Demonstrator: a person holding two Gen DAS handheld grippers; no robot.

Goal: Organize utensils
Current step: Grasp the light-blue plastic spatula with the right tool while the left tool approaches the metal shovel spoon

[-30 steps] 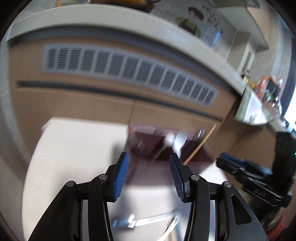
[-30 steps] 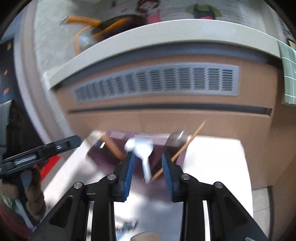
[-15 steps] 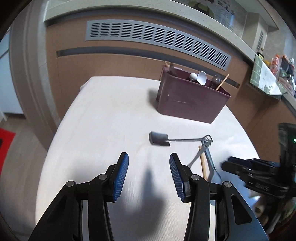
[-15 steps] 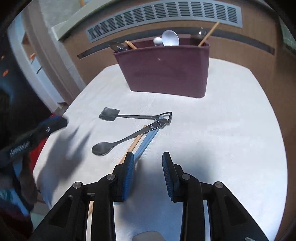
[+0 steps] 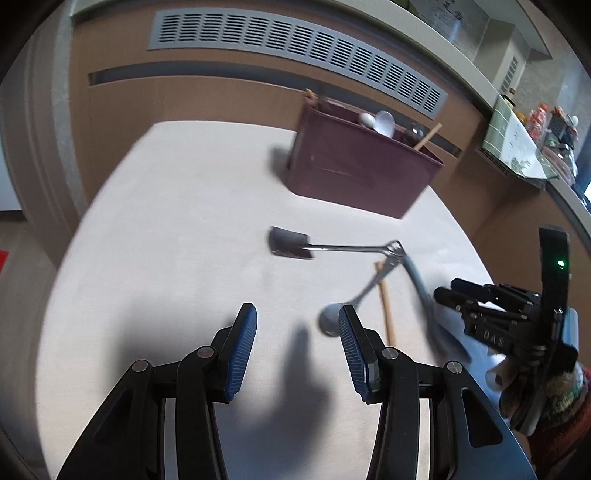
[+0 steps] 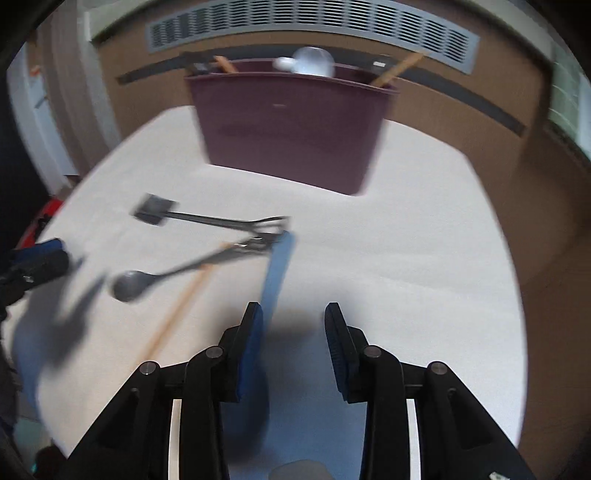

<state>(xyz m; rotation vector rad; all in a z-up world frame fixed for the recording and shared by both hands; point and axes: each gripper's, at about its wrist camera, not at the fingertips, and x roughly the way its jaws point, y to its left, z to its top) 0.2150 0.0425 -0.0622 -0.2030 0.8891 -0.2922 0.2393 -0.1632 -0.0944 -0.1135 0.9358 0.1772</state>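
A maroon utensil bin (image 5: 354, 173) (image 6: 291, 129) stands at the back of the white table (image 5: 166, 221) and holds several utensils. On the table lie a small metal shovel-shaped spatula (image 5: 291, 245) (image 6: 155, 212), a metal spoon (image 5: 332, 319) (image 6: 133, 284), a wooden chopstick (image 5: 386, 306) (image 6: 177, 310) and a blue-handled utensil (image 5: 424, 295) (image 6: 277, 269). My left gripper (image 5: 297, 325) is open above the table, its right finger by the spoon bowl. My right gripper (image 6: 293, 317) is open over the blue handle; it also shows in the left wrist view (image 5: 447, 295).
A wooden cabinet front with a grey vent grille (image 5: 295, 48) (image 6: 306, 18) rises behind the table. A counter with bottles and a green cloth (image 5: 517, 140) stands at the far right. Something red (image 6: 51, 208) lies on the floor at the left.
Both grippers have dropped and moved forward toward the loose utensils. The right gripper now sits over the blue handle, and the left one is close to the spoon.
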